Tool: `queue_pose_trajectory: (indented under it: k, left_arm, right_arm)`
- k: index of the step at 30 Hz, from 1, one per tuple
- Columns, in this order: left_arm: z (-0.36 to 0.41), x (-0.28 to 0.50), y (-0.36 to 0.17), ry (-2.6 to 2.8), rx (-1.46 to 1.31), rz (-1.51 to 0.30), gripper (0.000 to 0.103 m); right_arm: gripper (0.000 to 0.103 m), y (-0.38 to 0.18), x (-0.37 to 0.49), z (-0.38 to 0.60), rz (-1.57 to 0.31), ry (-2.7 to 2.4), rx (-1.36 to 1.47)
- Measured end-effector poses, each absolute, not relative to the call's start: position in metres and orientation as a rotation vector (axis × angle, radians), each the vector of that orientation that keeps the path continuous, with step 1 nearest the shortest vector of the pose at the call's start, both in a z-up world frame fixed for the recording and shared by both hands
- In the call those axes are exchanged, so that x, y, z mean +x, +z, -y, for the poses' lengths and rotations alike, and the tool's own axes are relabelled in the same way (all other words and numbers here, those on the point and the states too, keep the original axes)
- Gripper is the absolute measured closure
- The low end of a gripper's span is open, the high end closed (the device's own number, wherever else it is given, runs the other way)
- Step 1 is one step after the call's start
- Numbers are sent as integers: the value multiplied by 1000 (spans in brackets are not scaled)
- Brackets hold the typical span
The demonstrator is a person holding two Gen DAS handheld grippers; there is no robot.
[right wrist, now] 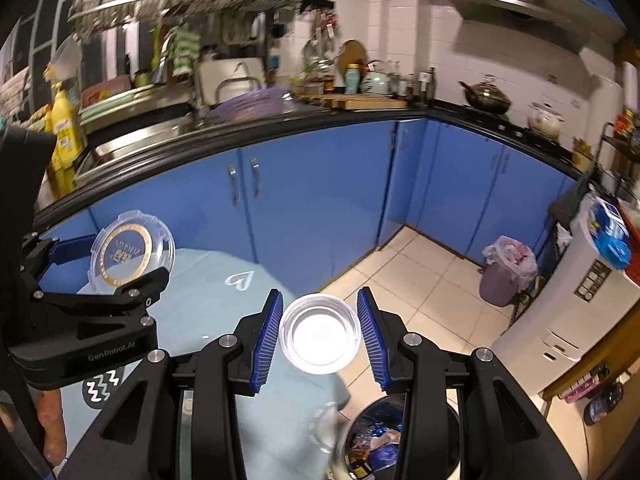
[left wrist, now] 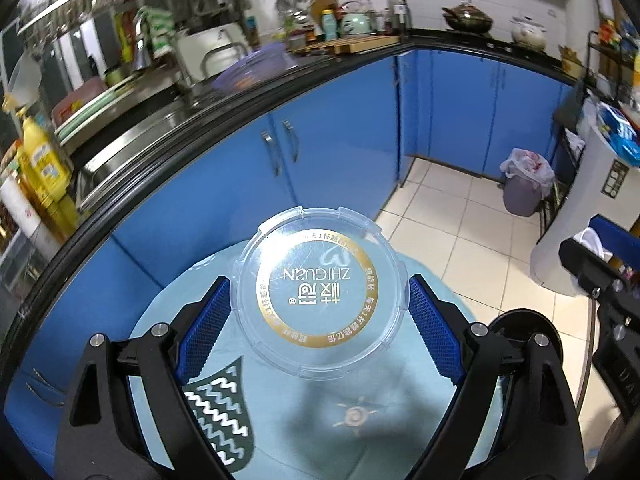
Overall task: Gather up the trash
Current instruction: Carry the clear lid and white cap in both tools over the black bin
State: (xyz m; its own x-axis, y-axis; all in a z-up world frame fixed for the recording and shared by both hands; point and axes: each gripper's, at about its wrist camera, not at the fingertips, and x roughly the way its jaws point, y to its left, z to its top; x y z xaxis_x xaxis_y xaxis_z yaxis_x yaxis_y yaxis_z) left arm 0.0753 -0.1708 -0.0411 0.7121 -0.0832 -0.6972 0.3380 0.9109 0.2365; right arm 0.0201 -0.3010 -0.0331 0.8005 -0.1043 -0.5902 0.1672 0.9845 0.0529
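Note:
My left gripper [left wrist: 319, 308] is shut on a clear round plastic lid [left wrist: 319, 292] with a gold ring and "ZHIGUAN" print, held above a light blue table [left wrist: 304, 412]. The lid also shows in the right wrist view [right wrist: 132, 252], between the left gripper's fingers [right wrist: 136, 284]. My right gripper [right wrist: 319, 334] is shut on a clear plastic cup [right wrist: 319, 334], seen end-on with a white bottom. Below it, at the table's edge, a black trash bin [right wrist: 384, 444] stands open with wrappers inside. The bin's rim shows in the left wrist view [left wrist: 524, 320].
Blue kitchen cabinets [right wrist: 320, 200] under a black counter run behind the table. A grey bin with a white bag [right wrist: 505, 276] stands on the tiled floor in the corner. A white appliance [right wrist: 576, 312] stands at the right. Another clear object [right wrist: 326, 428] lies blurred beside the black bin.

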Motion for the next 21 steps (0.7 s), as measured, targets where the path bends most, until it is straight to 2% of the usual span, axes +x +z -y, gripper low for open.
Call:
queue_pose_trajectory:
  k: [21]
  left_arm:
    - [307,24,-50,-391,535,-707,16]
  right_arm:
    - [65,-52,-35,415,-629,-282,238]
